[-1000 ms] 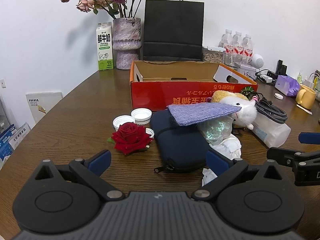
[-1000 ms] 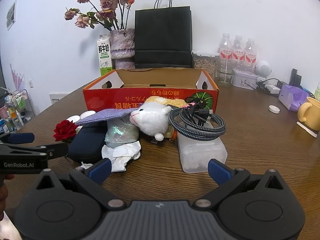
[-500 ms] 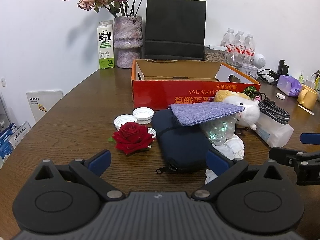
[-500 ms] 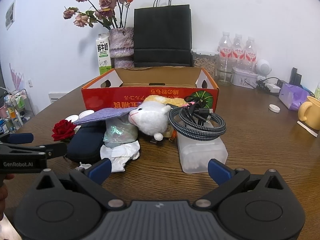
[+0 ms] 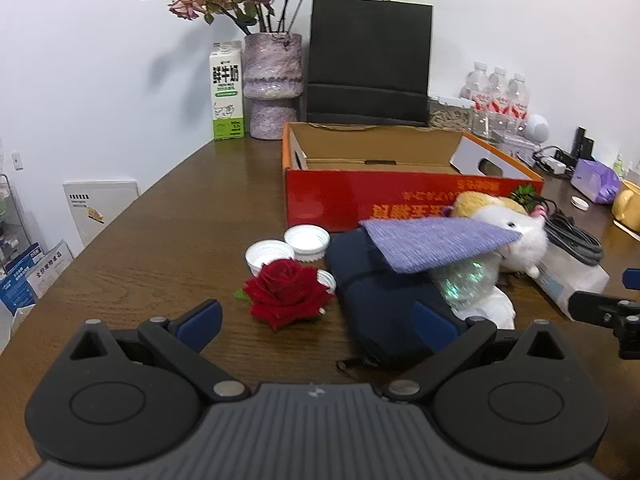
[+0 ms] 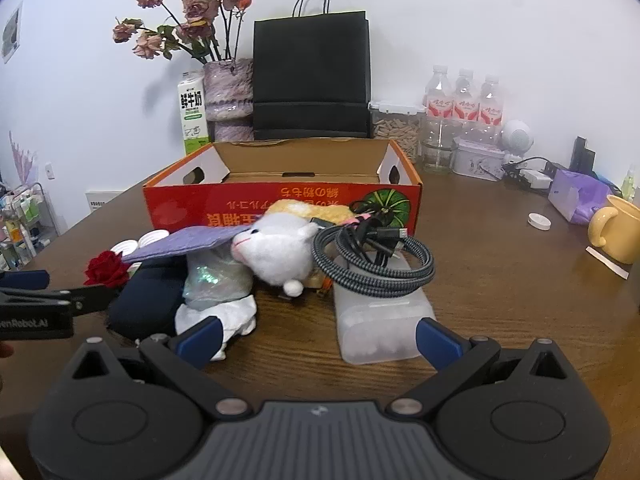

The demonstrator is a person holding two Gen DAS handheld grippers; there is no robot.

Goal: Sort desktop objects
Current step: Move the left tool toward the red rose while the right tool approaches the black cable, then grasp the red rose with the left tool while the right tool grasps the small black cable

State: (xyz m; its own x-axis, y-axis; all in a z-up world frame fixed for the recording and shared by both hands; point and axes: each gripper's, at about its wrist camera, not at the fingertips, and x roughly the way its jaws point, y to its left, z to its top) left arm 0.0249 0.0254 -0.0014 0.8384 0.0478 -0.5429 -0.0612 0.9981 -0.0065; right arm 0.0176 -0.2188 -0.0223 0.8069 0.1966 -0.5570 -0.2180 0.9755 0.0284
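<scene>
A pile lies in front of an open red cardboard box (image 5: pixel 344 196) (image 6: pixel 180 208). In it are a red rose (image 5: pixel 286 292) (image 6: pixel 106 270), white caps (image 5: pixel 306 240), a navy pouch (image 5: pixel 380 304) (image 6: pixel 148 300), a purple cloth (image 5: pixel 436 240) (image 6: pixel 188 242), a white plush toy (image 5: pixel 520 236) (image 6: pixel 280 252), a crumpled tissue (image 6: pixel 224 320), and coiled cables (image 6: pixel 372 260) on a clear plastic case (image 6: pixel 380 320). My left gripper (image 5: pixel 316 322) is open, just short of the rose and pouch. My right gripper (image 6: pixel 316 338) is open before the tissue and case.
Behind the box stand a milk carton (image 5: pixel 226 90), a vase of dried flowers (image 5: pixel 272 84), a black paper bag (image 5: pixel 368 60) and water bottles (image 6: pixel 464 104). A yellow mug (image 6: pixel 618 234), a purple pack (image 6: pixel 580 196) and a white lid (image 6: pixel 539 221) sit at right.
Both grippers have drifted slightly toward the pile and stayed open. The objects on the table have not moved.
</scene>
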